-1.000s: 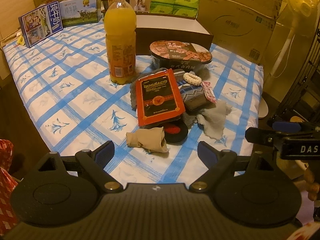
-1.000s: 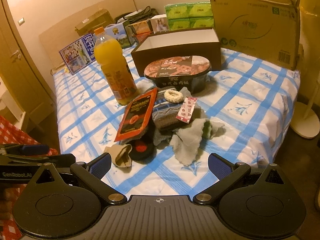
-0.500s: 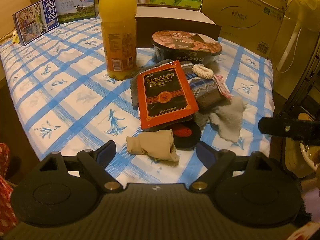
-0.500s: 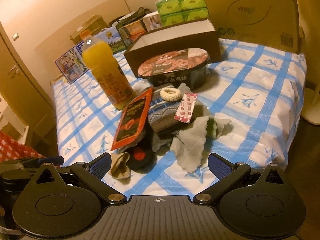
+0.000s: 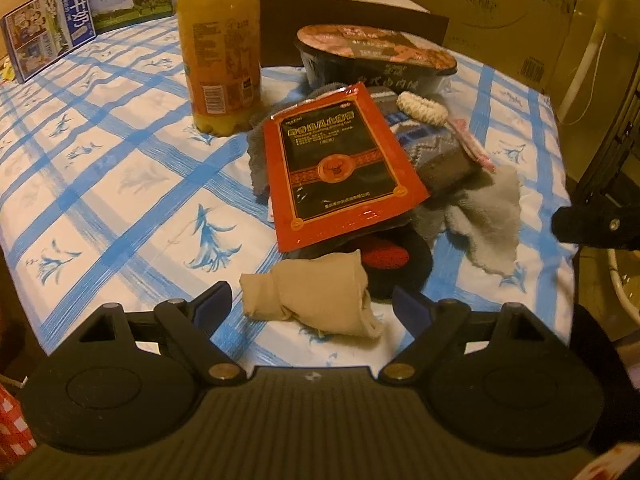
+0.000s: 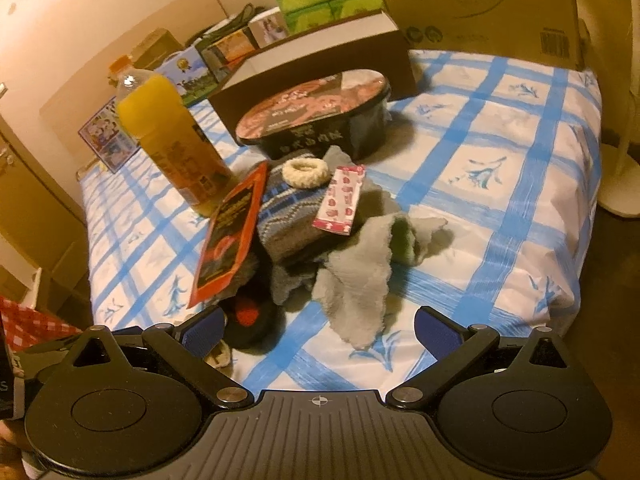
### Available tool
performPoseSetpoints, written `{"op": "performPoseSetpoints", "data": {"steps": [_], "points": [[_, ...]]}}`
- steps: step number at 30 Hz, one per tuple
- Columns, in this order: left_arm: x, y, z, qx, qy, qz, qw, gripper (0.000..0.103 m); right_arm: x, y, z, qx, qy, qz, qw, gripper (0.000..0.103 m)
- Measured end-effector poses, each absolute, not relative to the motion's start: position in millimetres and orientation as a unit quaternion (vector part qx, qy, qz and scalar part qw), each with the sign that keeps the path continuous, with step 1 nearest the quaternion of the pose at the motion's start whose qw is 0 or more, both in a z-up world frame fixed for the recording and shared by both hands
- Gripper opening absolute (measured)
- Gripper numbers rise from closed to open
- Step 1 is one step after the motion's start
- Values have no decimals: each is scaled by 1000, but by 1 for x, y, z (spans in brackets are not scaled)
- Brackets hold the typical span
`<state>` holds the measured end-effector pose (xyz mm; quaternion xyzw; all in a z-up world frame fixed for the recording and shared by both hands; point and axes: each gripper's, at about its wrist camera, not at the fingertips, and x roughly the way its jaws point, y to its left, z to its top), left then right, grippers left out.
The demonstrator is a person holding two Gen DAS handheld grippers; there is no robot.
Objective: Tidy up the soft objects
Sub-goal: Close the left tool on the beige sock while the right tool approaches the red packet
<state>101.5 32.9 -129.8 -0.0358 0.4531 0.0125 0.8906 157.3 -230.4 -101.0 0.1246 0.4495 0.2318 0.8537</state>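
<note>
Your left gripper [image 5: 312, 302] has its jaws wide open w/ nothing held; the beige sock [image 5: 316, 294] lies between them on the bed [image 5: 120, 184], near the front edge. Your right gripper [image 6: 318, 326] is also spread wide and empty, the grey cloth [image 6: 360, 280] hanging just ahead of it. The pile sits tight: red packet [image 5: 340, 164] leans over a black-and-red item [image 5: 396, 260], patterned knit [image 6: 292, 216] behind, w/ a cream scrunchie [image 6: 306, 172] and a small pink packet [image 6: 342, 200] on top. Juice bottle [image 5: 220, 52] and noodle bowl [image 6: 320, 116] block the far side. Open sheet lies to the left of the pile and to the right, out to the bed's edge.
</note>
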Motion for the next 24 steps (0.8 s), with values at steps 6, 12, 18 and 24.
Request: {"op": "performPoseSetpoints", "data": {"steps": [6, 12, 18, 24], "points": [[113, 45, -148, -42, 467, 13, 883, 79, 163, -232, -106, 129, 449, 211, 859, 101], [117, 53, -162, -54, 473, -2, 879, 71, 164, -230, -108, 115, 452, 200, 862, 101], [113, 56, -164, -40, 457, -4, 888, 44, 163, -228, -108, 107, 456, 204, 860, 101], [104, 64, -156, -47, 449, -1, 892, 22, 159, -227, -108, 107, 456, 211, 858, 101]]}}
